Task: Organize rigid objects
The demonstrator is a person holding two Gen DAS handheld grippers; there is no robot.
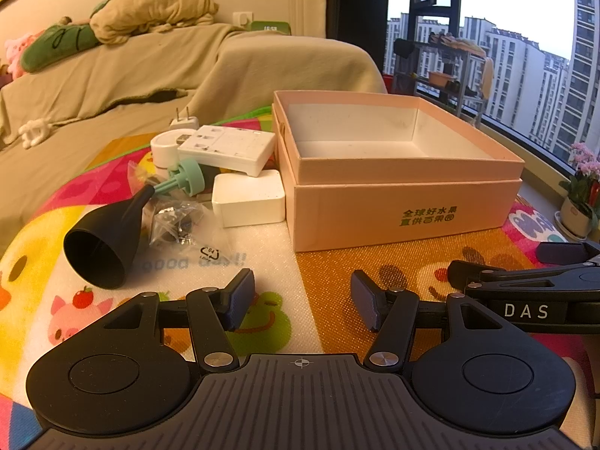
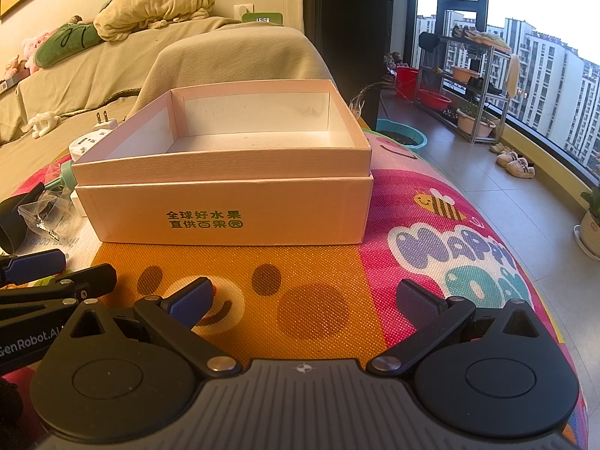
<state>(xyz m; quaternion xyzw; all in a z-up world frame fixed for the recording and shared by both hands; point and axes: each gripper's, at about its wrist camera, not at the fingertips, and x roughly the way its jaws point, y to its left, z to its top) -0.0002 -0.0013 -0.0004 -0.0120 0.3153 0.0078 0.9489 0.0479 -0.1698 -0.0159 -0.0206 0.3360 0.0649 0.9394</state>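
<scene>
Clearly nothing is packed yet: both claws gape, holding nothing

Left wrist view: left gripper (image 1: 302,302) spread apart before the black rubber funnel (image 1: 103,242), crinkly clear plastic bag (image 1: 180,227) marked "04" and white plastic adapter block (image 1: 249,202); the bag could slip a pinch. Right wrist view: right gripper (image 2: 303,303) apart facing the empty pink cardboard box (image 2: 225,202) printed "全球好水果"; "GenRobot.AI" shows

Lying behind the colourful cartoon mat (image 2: 431,225): a beige-draped sofa (image 1: 123,71) bearing a green cushion (image 1: 56,45), with a balcony rack (image 2: 468,75), red basins (image 2: 431,99) and slippers (image 2: 515,163) standing rightward.
</scene>
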